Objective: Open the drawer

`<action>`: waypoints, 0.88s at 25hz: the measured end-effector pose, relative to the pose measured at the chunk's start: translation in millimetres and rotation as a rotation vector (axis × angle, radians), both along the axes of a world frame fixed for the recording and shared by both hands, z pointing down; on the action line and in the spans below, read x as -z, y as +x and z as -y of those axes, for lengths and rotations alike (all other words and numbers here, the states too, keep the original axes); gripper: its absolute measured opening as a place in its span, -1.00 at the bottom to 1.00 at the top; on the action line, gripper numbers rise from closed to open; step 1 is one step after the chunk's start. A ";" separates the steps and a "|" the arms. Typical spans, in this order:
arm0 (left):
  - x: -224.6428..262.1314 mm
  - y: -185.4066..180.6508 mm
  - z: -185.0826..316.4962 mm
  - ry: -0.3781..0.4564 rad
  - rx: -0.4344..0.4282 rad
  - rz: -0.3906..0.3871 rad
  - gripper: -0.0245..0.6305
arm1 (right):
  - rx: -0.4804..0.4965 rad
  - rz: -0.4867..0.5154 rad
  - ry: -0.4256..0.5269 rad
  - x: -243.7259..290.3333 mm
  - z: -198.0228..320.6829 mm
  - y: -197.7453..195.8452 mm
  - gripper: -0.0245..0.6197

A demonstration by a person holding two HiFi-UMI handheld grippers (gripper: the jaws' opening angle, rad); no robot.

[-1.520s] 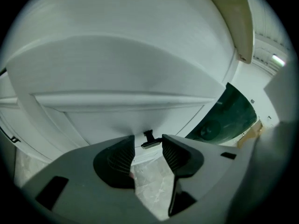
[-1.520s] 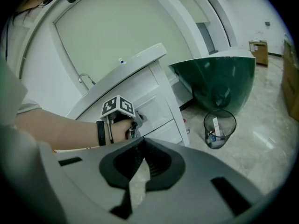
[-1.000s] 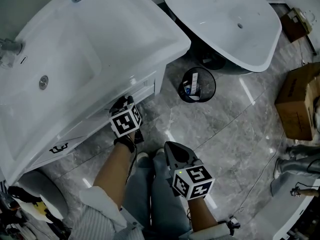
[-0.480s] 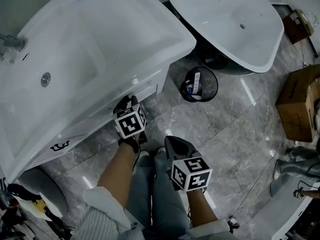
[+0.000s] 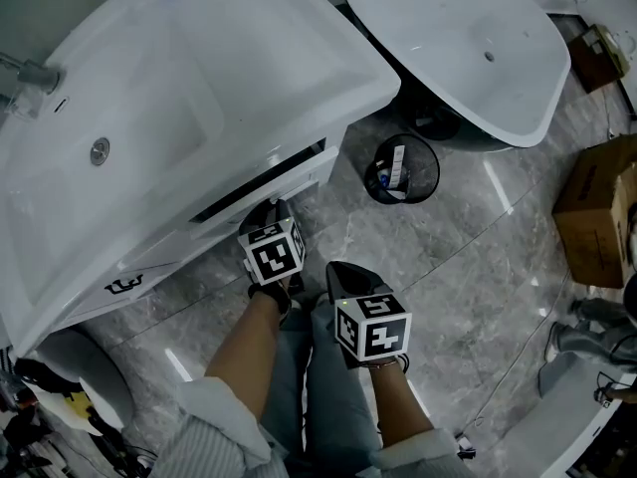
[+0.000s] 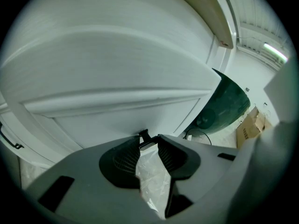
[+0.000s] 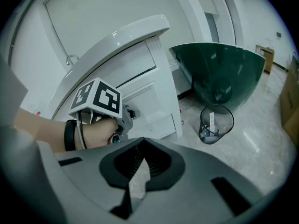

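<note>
Since one second earlier, the white, flat-panelled rectangular drawer (image 5: 291, 177) has slid out from under the glossy white ceramic washbasin vanity (image 5: 328, 63), exposing a dark slit. Its long axis runs lower left to upper right in the head view, and its front faces the person, above the polished grey marble floor (image 5: 458, 257). Left gripper (image 6: 148, 141): jaws clamped on the small dark drawer handle (image 6: 143, 135). Right gripper (image 7: 141, 143): jaws together, empty, apart from the drawer.

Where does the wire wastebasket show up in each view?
Head view: wastebasket just right of centre.
Left gripper view: only its rim shows, right of centre, just above the left claw.
Right gripper view: wastebasket at lower right.
Shared landmark: the oval basin beside it.
</note>
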State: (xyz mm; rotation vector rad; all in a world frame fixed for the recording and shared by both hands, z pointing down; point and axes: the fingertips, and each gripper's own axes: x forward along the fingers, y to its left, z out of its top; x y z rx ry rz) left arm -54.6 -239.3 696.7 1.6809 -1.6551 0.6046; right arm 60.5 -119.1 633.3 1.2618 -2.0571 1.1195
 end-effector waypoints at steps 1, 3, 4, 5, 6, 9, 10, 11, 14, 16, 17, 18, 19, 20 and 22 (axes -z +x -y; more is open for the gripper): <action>-0.2 0.9 -2.8 -0.002 -0.002 0.000 -0.53 | 0.005 -0.006 -0.002 -1.0 0.2 0.1 -0.90; -0.7 2.9 -7.9 -0.010 -0.008 0.001 -0.53 | 0.011 -0.014 -0.008 -2.6 -0.1 1.1 -0.90; -0.5 3.8 -10.3 -0.014 -0.011 0.001 -0.53 | 0.012 -0.016 -0.012 -2.9 -0.4 1.8 -0.90; -0.1 4.8 -12.7 -0.018 -0.012 0.001 -0.53 | 0.013 -0.018 -0.016 -2.8 -0.6 2.7 -0.90; 0.3 6.2 -15.2 -0.021 -0.014 0.001 -0.53 | 0.014 -0.020 -0.020 -2.4 -0.6 3.6 -0.90; 0.4 11.0 -23.4 -0.035 -0.024 0.002 -0.53 | 0.020 -0.027 -0.028 -0.4 -1.0 6.1 -0.90; 0.2 12.1 -26.1 -0.039 -0.026 0.003 -0.53 | 0.021 -0.028 -0.030 0.5 -1.4 6.5 -0.90; 0.0 12.9 -28.4 -0.044 -0.028 0.004 -0.53 | 0.022 -0.027 -0.032 1.4 -1.8 6.7 -0.90; -2.4 15.7 -34.0 -0.060 -0.032 0.004 -0.53 | 0.026 -0.026 -0.038 3.6 -2.7 7.5 -0.90; -5.8 18.2 -37.9 -0.070 -0.034 0.003 -0.53 | 0.030 -0.026 -0.044 3.9 -3.6 8.1 -0.90; -6.3 19.1 -39.8 -0.072 -0.035 0.005 -0.53 | 0.031 -0.026 -0.048 4.0 -4.2 8.4 -0.90; -6.3 19.8 -41.6 -0.073 -0.036 0.007 -0.53 | 0.032 -0.026 -0.051 4.1 -4.8 8.6 -0.90; -6.4 20.5 -43.3 -0.073 -0.037 0.008 -0.53 | 0.034 -0.026 -0.054 4.2 -5.3 8.8 -0.90; -6.7 21.3 -44.3 -0.072 -0.038 0.008 -0.53 | 0.035 -0.027 -0.057 4.2 -5.8 9.2 -0.90; -6.6 22.3 -46.1 -0.072 -0.038 0.010 -0.53 | 0.039 -0.031 -0.063 4.1 -7.1 10.5 -0.90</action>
